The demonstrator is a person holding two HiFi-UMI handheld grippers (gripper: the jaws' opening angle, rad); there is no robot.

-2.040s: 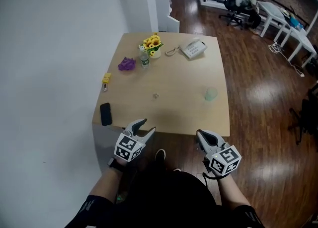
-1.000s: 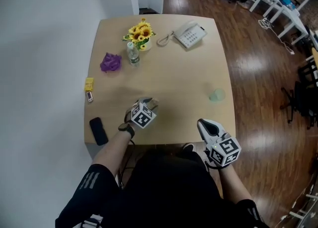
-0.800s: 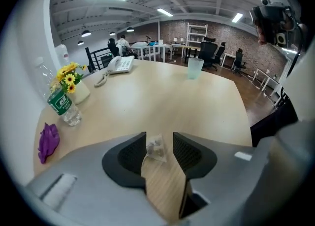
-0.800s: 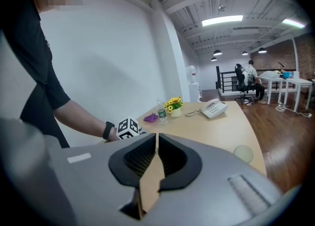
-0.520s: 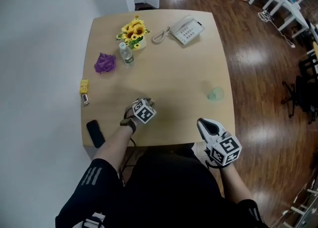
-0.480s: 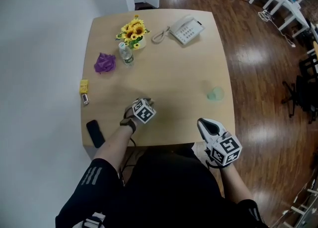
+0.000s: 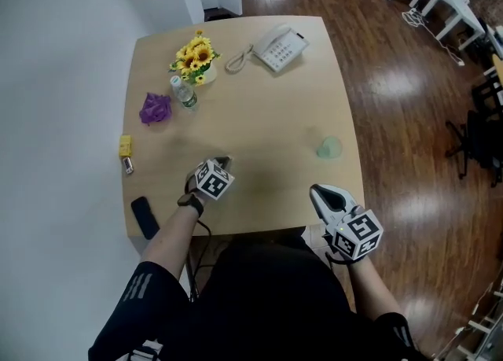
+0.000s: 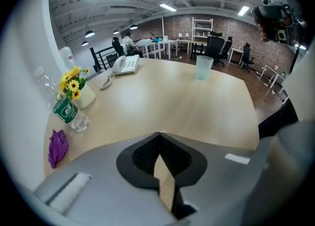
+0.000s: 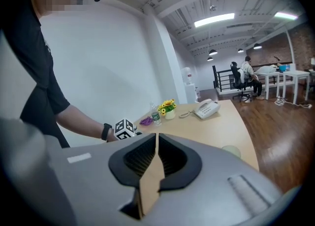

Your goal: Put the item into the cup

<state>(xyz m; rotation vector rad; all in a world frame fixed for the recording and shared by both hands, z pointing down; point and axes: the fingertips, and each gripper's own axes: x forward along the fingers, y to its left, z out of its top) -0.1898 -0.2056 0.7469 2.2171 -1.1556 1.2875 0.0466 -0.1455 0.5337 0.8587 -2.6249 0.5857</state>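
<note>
The pale green translucent cup (image 7: 329, 147) stands upright near the table's right edge; it also shows in the left gripper view (image 8: 203, 67) and the right gripper view (image 9: 230, 150). My left gripper (image 7: 223, 162) rests low on the tabletop at front centre. Its jaws are together, and in its own view (image 8: 158, 134) nothing shows between them. No small item is in sight on the wood; the gripper covers that spot. My right gripper (image 7: 316, 192) hangs at the table's front edge, below the cup, shut and empty (image 9: 156, 134).
At the back left of the wooden table (image 7: 267, 108) are a pot of sunflowers (image 7: 192, 57), a water bottle (image 7: 183, 92) and a purple crumpled thing (image 7: 155, 108). A desk telephone (image 7: 275, 37) lies at the back. A yellow object (image 7: 124, 145) and a black phone (image 7: 144, 217) lie along the left edge.
The left gripper has gone from the table's front edge out onto the tabletop, and its jaws have come together. The right gripper has stayed put. The head view has shifted.
</note>
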